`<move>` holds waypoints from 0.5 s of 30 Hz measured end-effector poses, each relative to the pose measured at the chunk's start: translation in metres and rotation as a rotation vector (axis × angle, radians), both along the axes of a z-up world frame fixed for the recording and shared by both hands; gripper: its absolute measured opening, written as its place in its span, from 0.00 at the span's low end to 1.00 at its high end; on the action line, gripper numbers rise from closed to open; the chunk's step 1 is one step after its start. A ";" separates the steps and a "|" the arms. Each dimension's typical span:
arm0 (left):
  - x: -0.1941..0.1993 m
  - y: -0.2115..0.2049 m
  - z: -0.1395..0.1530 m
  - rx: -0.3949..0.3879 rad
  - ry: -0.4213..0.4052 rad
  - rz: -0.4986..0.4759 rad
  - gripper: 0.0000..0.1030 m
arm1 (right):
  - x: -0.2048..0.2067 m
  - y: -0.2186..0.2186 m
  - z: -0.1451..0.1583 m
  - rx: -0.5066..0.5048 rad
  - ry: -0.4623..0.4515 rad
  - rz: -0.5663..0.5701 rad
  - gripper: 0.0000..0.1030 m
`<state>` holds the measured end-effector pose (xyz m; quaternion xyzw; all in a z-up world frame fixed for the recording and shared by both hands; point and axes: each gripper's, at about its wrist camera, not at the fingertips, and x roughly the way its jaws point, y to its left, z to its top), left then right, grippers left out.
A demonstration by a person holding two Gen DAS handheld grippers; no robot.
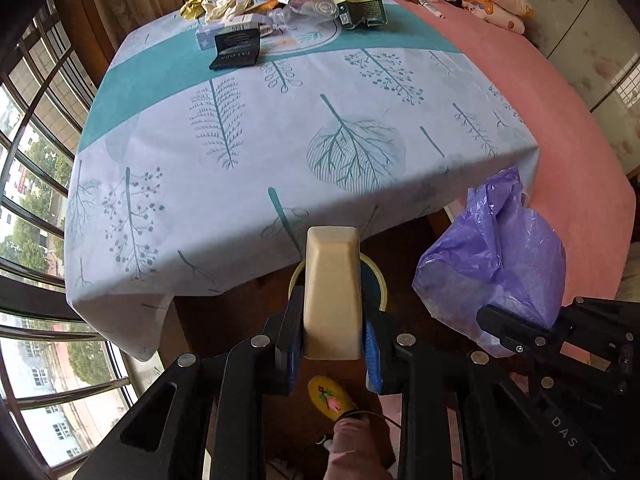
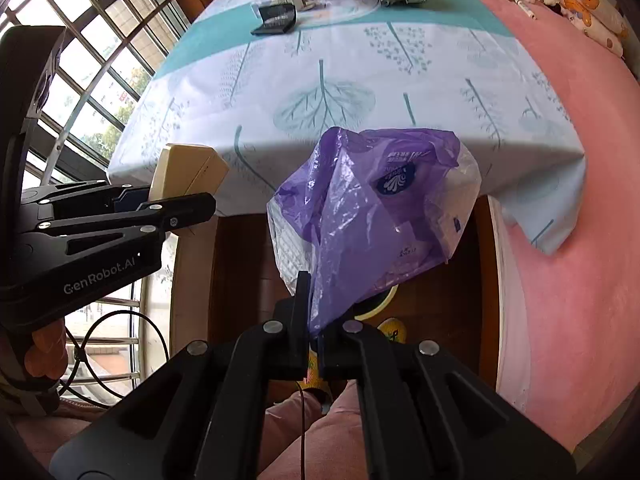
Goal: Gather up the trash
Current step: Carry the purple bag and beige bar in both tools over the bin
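Setting: bedroom corner by a barred window; I look down on a table under a leaf-print tablecloth, with a pink bed along its right side.
Trash left: a pile at the table's far end, including a black carton, green boxes, crumpled paper and a clear plastic bottle.
Left gripper: clamped on a beige box, which stands up between the pads, off the near table edge and above the floor.
Right gripper: closed on a pinch of the purple bag, which hangs ahead of it just off the near table edge, already with packaging inside.
Pose: both tools sit low in front of my knees, side by side, left one level with the bag and pointing toward the table.
Step, as I judge it: the beige box goes into the bag next.
Risk one: I cannot see an open mouth on the bag; held by one pinch it may stay collapsed, and the box would slide off to the floor.
Risk two: the thin film could slip from the pinch or tear under the box's corners.
Risk three: swinging left to right so close could knock the two tools together.
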<state>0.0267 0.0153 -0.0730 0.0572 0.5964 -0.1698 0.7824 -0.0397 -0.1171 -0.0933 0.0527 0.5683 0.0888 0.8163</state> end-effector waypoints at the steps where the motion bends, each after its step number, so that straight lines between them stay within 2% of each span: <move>1: -0.003 -0.001 -0.010 -0.002 0.021 0.002 0.24 | -0.002 -0.001 -0.011 0.003 0.022 -0.002 0.00; 8: -0.018 -0.011 -0.089 0.011 0.127 0.029 0.24 | -0.007 -0.007 -0.099 0.032 0.157 -0.031 0.00; 15: -0.013 -0.027 -0.192 0.002 0.166 0.067 0.24 | 0.002 -0.016 -0.215 0.048 0.202 -0.010 0.00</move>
